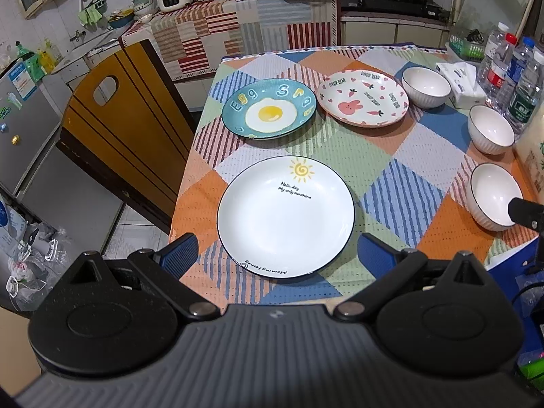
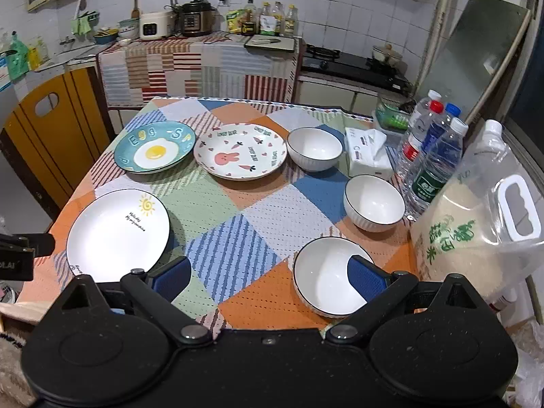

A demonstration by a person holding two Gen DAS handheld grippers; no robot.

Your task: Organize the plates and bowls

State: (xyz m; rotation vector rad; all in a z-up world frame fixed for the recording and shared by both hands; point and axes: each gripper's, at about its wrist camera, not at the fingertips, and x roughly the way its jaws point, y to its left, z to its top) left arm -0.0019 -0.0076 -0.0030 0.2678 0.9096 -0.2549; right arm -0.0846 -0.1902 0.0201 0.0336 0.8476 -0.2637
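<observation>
both tools (image 1: 275,256) (image 2: 268,277) gape wide, empty; white sun plate (image 1: 285,219) lies flat, dark-rimmed.

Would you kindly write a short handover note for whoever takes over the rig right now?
Left tongs: open, empty, hovering at the near rim of the sun plate.
Right tongs: open, empty, one finger over the nearest bowl.
Egg plate and rabbit plate lie side by side at the far end of the table. The other two bowls stand apart along the right side, beside the water bottles.
Done: nothing stacked yet.
Left: gather the three plates and the three bowls.
</observation>
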